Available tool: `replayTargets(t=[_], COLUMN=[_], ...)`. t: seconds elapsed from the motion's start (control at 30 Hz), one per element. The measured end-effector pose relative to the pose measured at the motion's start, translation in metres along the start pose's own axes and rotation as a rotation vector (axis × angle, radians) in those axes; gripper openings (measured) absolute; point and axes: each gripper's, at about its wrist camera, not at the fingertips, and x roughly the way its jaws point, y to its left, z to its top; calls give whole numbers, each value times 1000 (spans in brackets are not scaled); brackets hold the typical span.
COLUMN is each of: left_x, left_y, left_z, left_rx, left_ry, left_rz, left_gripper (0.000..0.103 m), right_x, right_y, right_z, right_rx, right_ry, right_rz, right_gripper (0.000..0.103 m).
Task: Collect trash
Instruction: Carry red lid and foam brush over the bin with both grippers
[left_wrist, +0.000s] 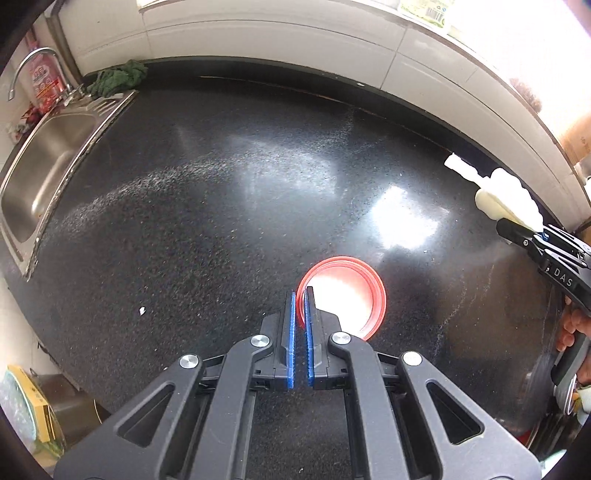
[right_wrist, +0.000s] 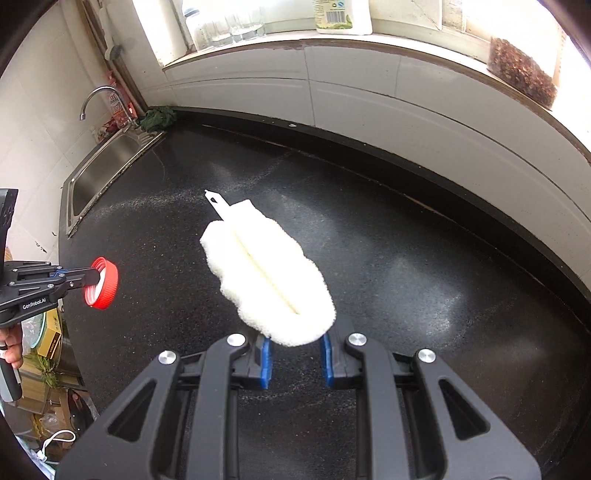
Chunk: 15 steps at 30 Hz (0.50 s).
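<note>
My left gripper (left_wrist: 300, 295) is shut on the rim of a red plastic lid (left_wrist: 345, 295) with a white inside, held above the black countertop (left_wrist: 184, 221). The lid also shows in the right wrist view (right_wrist: 105, 282), pinched by the left gripper (right_wrist: 96, 277). My right gripper (right_wrist: 295, 332) is shut on the base of a fluffy white duster head (right_wrist: 266, 273) with a white plastic tab at its tip. In the left wrist view the duster head (left_wrist: 506, 195) sticks out of the right gripper (left_wrist: 528, 229) at the far right.
A steel sink (left_wrist: 44, 173) with a tap (left_wrist: 33, 66) lies at the left end. A dark green cloth (left_wrist: 118, 77) sits at its back corner. A small white scrap (left_wrist: 142, 311) lies on the counter. The white tiled wall (right_wrist: 369, 92) and a windowsill with jars run behind.
</note>
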Motion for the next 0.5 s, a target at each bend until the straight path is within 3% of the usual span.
replayTargets(t=[0.23, 0.5], left_x=[-19, -51], left_y=[53, 131], left_z=[-39, -106], left_rx=[-126, -335], left_ry=[-3, -8], left_rz=[65, 153], left_gripper=[3, 3], right_x=[16, 44], right_y=[43, 150], right_z=[-1, 2], right_rx=[-84, -278], right_ry=[30, 83], right_rz=[48, 170], right_gripper=[21, 21])
